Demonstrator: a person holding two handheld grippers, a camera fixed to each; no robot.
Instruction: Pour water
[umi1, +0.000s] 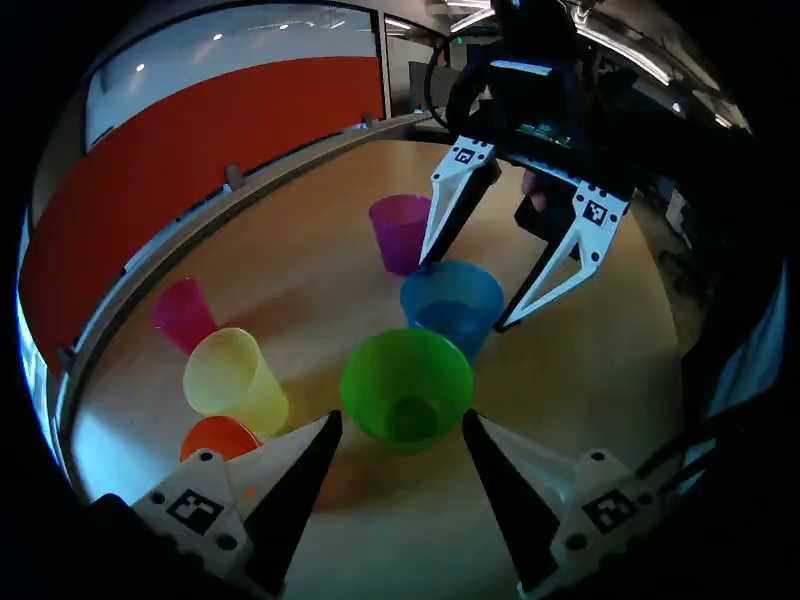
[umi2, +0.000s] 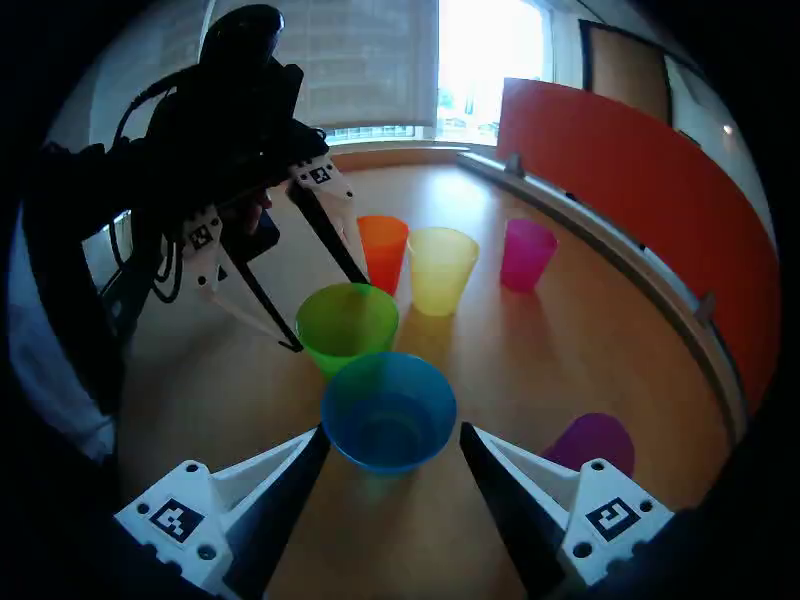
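Observation:
A green cup (umi1: 407, 388) stands upright on the wooden table (umi1: 300, 270), between the tips of my left gripper (umi1: 400, 418), which is open and flanks it. Just behind it is a blue cup (umi1: 452, 305), with the right gripper (umi1: 463, 295) open around it from the far side. In the right gripper view the blue cup (umi2: 388, 410) sits between my right gripper's (umi2: 392, 430) spread fingers, close to both tips. The green cup (umi2: 347, 322) touches it behind, with the left gripper (umi2: 330, 314) straddling it. I cannot tell whether either cup holds water.
Other cups stand around: purple (umi1: 400, 232), pink (umi1: 183, 313), yellow (umi1: 235, 380) and orange (umi1: 218, 437). A red panel (umi1: 190, 150) runs along the table's edge. A hand (umi2: 255, 215) holds the left gripper. The purple cup (umi2: 592, 443) is beside my right finger.

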